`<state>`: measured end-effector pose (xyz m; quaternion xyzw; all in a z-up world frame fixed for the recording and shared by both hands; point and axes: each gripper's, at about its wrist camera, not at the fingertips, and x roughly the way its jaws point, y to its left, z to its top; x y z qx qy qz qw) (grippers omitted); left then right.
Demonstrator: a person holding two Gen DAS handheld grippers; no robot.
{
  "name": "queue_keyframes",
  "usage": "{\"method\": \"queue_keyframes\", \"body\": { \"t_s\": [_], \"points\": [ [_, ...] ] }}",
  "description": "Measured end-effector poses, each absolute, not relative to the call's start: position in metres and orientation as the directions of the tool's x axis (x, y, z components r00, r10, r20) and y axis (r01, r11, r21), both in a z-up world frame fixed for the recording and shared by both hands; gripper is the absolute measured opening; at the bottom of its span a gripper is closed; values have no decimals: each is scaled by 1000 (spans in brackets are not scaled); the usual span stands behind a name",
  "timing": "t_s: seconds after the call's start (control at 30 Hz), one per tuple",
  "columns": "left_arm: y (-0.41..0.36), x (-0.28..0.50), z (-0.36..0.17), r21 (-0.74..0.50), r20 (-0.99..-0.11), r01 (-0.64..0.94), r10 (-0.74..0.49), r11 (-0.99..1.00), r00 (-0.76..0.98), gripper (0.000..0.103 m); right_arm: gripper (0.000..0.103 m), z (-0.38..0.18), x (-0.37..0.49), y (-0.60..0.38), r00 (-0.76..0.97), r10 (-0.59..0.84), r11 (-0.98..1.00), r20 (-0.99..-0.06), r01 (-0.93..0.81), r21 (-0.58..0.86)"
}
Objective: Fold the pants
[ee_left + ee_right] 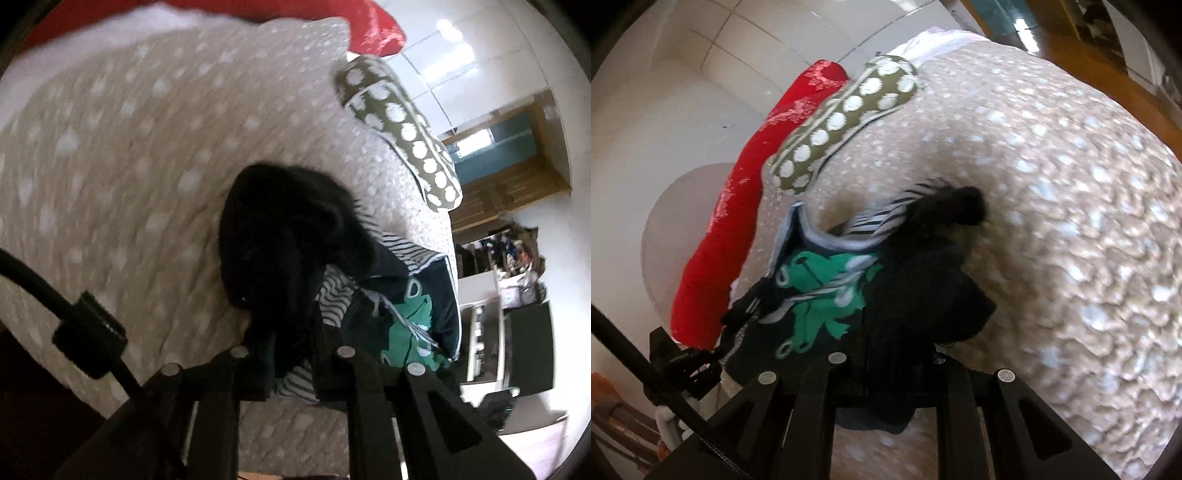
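Observation:
Black pants [280, 236] hang bunched from my left gripper [291, 354], which is shut on the fabric just above the bed. The same black pants [923, 295] fill the jaws of my right gripper [886, 354], which is shut on them too. The fingertips of both grippers are hidden in the dark cloth. The pants are lifted over a pile of other clothes, a navy garment with a green print [410, 317] [820, 291] and a striped piece [406, 247] [886, 218].
A beige bedspread with white dots [129, 166] [1052, 184] covers the bed. An olive polka-dot pillow [399, 125] [846, 114] and a red cushion [373, 29] [738, 206] lie at its edge. Shelves and a wooden floor [509, 192] lie beyond.

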<state>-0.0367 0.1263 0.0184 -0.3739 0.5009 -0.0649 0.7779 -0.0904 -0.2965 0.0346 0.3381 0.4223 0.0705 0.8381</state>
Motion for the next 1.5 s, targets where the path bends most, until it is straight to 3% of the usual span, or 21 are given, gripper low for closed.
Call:
{"method": "queue_keyframes", "body": {
  "t_s": [0.1, 0.17, 0.27, 0.4, 0.47, 0.6, 0.73, 0.9, 1.03, 1.23, 1.27, 1.3, 1.33, 1.37, 1.4, 1.5],
  "points": [
    [134, -50, 14, -680, -707, -290, -497, 673, 504, 14, 20, 25, -101, -304, 626, 352, 769, -696, 230, 596],
    [138, -61, 23, -682, -694, -268, -488, 680, 530, 14, 32, 27, -112, -310, 636, 342, 761, -692, 244, 601],
    [141, -75, 43, -674, -679, -225, -470, 704, 563, 15, 39, 39, -131, -319, 666, 307, 774, -680, 241, 586],
    [131, -84, 71, -665, -651, -139, -478, 734, 590, 29, 40, 64, -141, -316, 687, 257, 829, -680, 205, 520],
    [124, -82, 78, -658, -646, -109, -483, 745, 591, 38, 47, 73, -141, -309, 693, 252, 848, -675, 179, 499],
    [90, -63, 91, -493, -710, 3, -404, 870, 576, 45, 54, 79, -130, -287, 692, 263, 879, -672, 114, 462],
    [60, -43, 91, -329, -757, 91, -320, 940, 570, 45, 57, 74, -110, -264, 661, 275, 909, -698, 57, 412],
    [29, -22, 88, -219, -775, 177, -281, 960, 566, 47, 61, 76, -81, -241, 651, 238, 954, -721, -16, 300],
    [-2, 1, 82, -127, -793, 261, -256, 957, 554, 49, 70, 83, -58, -228, 669, 204, 974, -714, -67, 215],
    [-33, 37, 59, -46, -833, 300, -202, 953, 515, 49, 70, 74, -23, -219, 640, 188, 982, -745, -110, 153],
    [-35, 42, 55, -30, -844, 303, -186, 953, 503, 44, 70, 71, -19, -218, 634, 189, 982, -750, -122, 144],
    [-36, 45, 53, -23, -850, 304, -179, 952, 496, 22, 70, 68, -16, -216, 625, 193, 981, -757, -140, 134],
    [-37, 50, 50, -13, -859, 301, -165, 954, 484, 13, 58, 66, -13, -215, 615, 193, 981, -764, -151, 126],
    [-36, 54, 48, -6, -865, 293, -152, 956, 479, 8, 24, 62, -8, -214, 594, 199, 979, -779, -160, 127],
    [-34, 56, 48, -7, -864, 286, -150, 958, 481, 5, 11, 60, -5, -215, 578, 210, 977, -789, -162, 141],
    [-25, 61, 56, 5, -851, 250, -127, 968, 510, 4, 7, 66, 2, -221, 591, 217, 976, -777, -144, 163]
  ]
}}
